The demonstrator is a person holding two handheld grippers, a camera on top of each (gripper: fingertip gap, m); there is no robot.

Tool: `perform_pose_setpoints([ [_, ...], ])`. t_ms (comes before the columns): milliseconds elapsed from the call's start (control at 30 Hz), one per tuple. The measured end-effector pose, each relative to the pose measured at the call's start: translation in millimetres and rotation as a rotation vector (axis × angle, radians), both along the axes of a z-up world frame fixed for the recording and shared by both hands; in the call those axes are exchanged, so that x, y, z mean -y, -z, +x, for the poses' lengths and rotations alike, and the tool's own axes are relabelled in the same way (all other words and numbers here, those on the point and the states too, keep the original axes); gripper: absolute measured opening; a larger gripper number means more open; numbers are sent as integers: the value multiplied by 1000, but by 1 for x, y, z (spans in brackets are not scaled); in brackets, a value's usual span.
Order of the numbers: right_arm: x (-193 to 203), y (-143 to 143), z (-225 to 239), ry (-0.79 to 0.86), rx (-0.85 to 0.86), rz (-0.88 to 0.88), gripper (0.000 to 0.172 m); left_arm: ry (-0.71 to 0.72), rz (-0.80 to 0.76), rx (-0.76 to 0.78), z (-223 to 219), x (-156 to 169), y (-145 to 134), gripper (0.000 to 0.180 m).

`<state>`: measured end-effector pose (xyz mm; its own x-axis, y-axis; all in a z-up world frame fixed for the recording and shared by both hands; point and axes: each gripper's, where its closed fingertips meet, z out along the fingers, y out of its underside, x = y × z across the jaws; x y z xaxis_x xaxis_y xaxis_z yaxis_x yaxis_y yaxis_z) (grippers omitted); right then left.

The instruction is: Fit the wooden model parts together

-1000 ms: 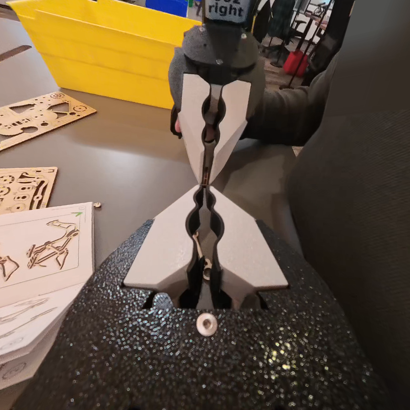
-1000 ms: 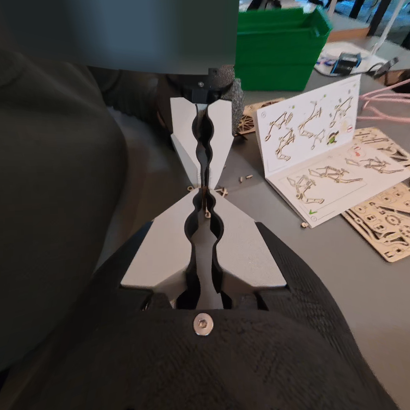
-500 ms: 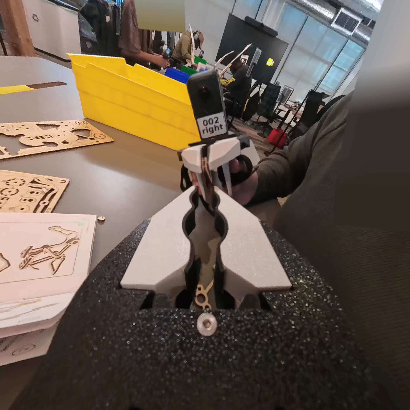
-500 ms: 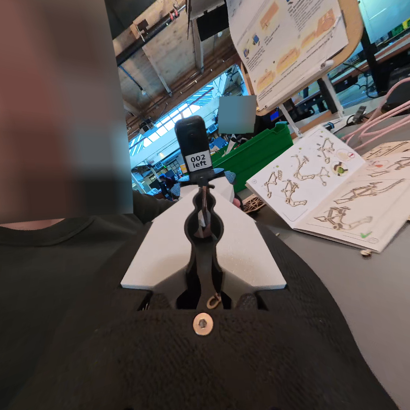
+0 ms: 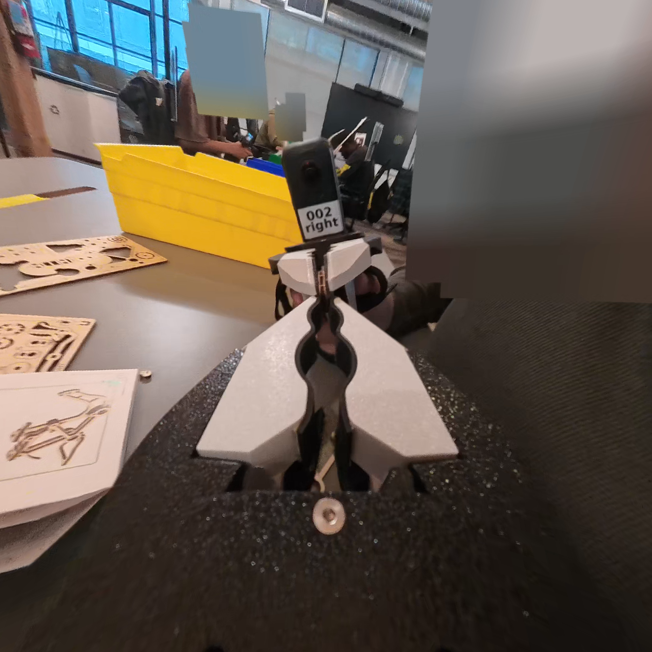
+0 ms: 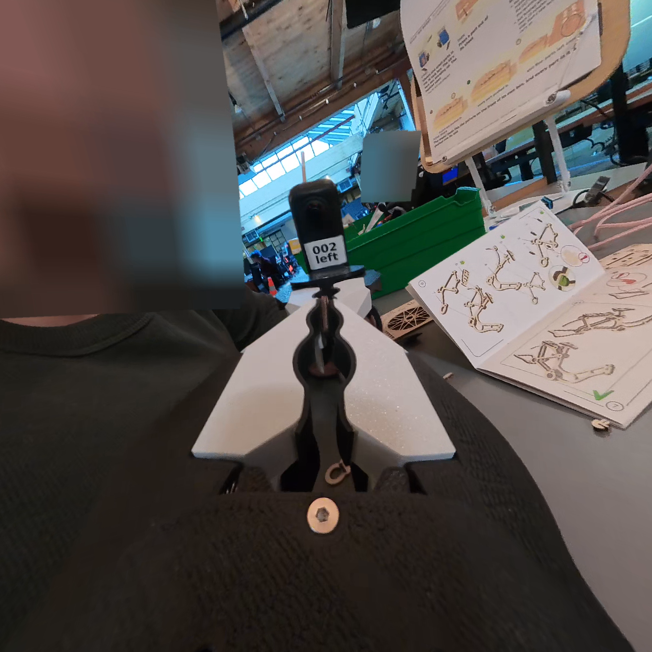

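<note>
Mid-fit I'd say: both tongs are lifted off the dark grey tabletop (image 5: 158, 317), nose to nose, the right tongs (image 5: 321, 282) clenched on a thin tan laser-cut wooden strip (image 5: 321, 280), the left tongs (image 6: 326, 300) shut with another thin tan wooden piece (image 6: 324, 317) showing at their tips, so next comes careful lining up and pushing together.

there are two grippers: the left gripper (image 5: 326, 300) and the right gripper (image 6: 324, 300). each one pinches one thin wooden part (image 5: 321, 280) (image 6: 324, 319). there are two flat wooden sheets (image 5: 70, 257) (image 5: 31, 342) full of cut-out shapes on the table (image 5: 169, 317) by the left gripper. there is one open booklet (image 6: 529, 317) with drawings. there is one yellow bin (image 5: 197, 201), one green bin (image 6: 416, 243) and a bit of one blue bin (image 5: 264, 165). there is one board on a stand (image 6: 511, 70) with a paper sheet on it.
</note>
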<state>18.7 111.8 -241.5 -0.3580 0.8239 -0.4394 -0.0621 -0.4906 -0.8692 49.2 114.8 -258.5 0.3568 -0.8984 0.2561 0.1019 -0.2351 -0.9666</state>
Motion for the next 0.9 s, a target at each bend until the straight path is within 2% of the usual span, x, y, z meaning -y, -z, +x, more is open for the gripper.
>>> perform_pose_setpoints([
  [233,5,15,5,8,138,304,1,97,-85,-70,1,7,16,0],
  [433,2,23,5,19,195,349,1,113,-168,-80,-1,6,24,1],
  [700,-7,39,5,116,320,615,5,85,-275,-133,-2,1,39,1],
  [800,-7,43,5,114,338,642,4,78,-248,-192,-4,0,45,1],
  [900,-6,47,4,85,341,584,4,63,-199,-268,-4,0,49,1],
])
